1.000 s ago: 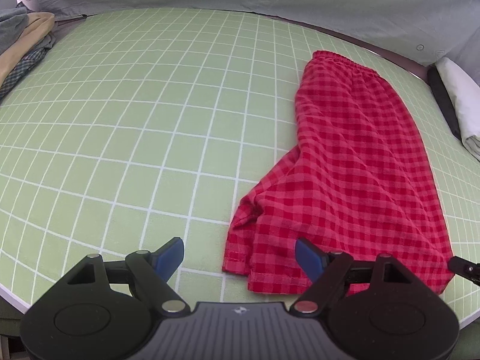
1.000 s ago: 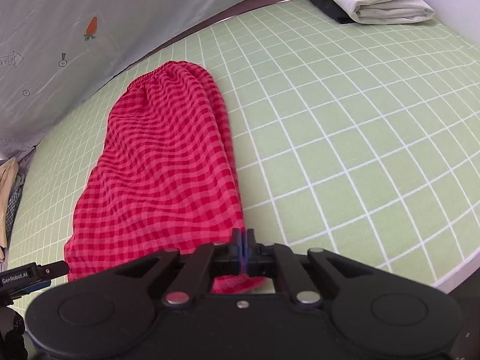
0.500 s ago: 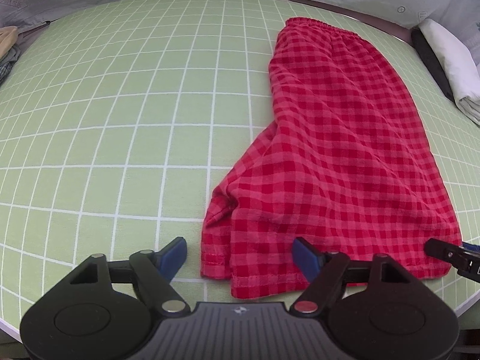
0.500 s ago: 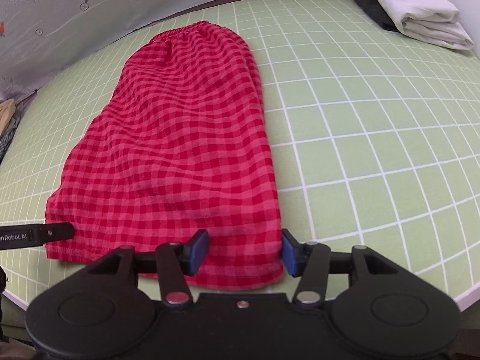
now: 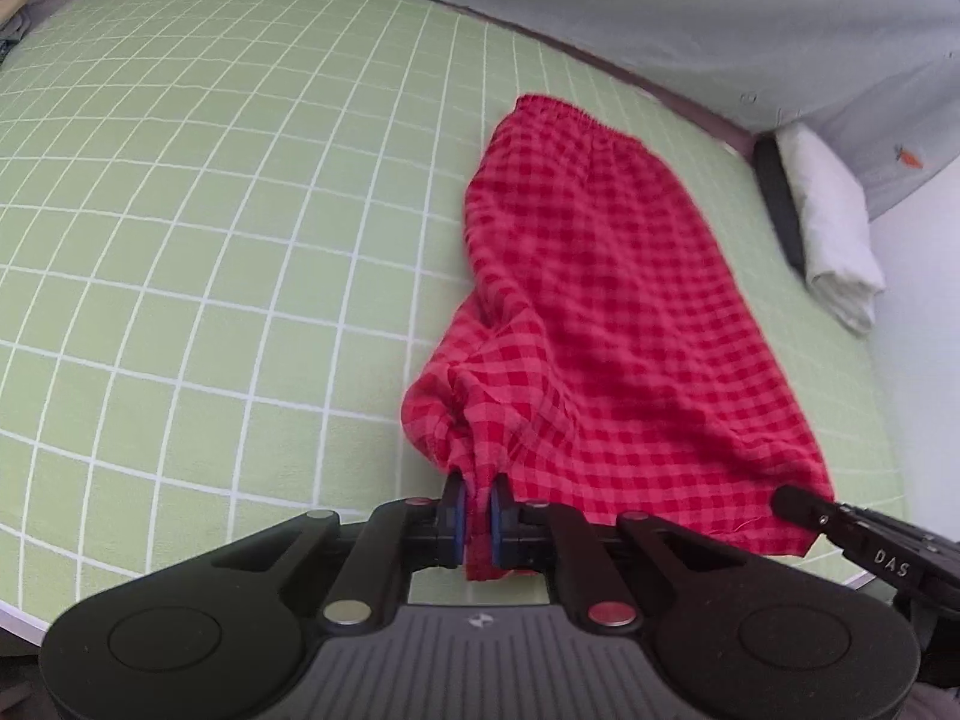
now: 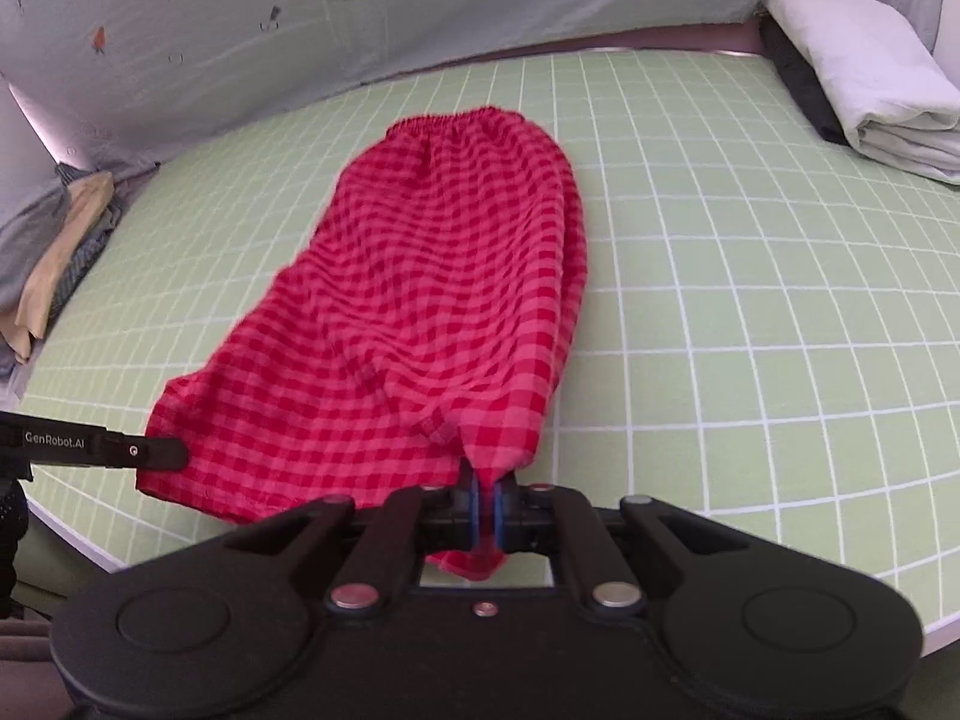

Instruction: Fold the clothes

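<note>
Red checked shorts (image 5: 606, 324) lie lengthwise on the green grid mat (image 5: 210, 210), elastic waistband at the far end. My left gripper (image 5: 477, 519) is shut on the near left hem corner, which bunches between its blue pads. My right gripper (image 6: 487, 510) is shut on the near right hem corner of the shorts (image 6: 420, 300), with a bit of cloth hanging below the jaws. The near hem is lifted slightly off the mat (image 6: 750, 330). Each gripper's finger shows at the edge of the other view.
Folded white cloth (image 6: 870, 84) on a dark item lies at the far right of the mat. A pile of grey and tan clothes (image 6: 54, 252) lies at the far left. A grey printed sheet (image 6: 360, 18) rises behind the mat. The mat's near edge is just below both grippers.
Both grippers were open around the near hem half a second ago; both have closed on its corners, and the hem has bunched and lifted slightly.
</note>
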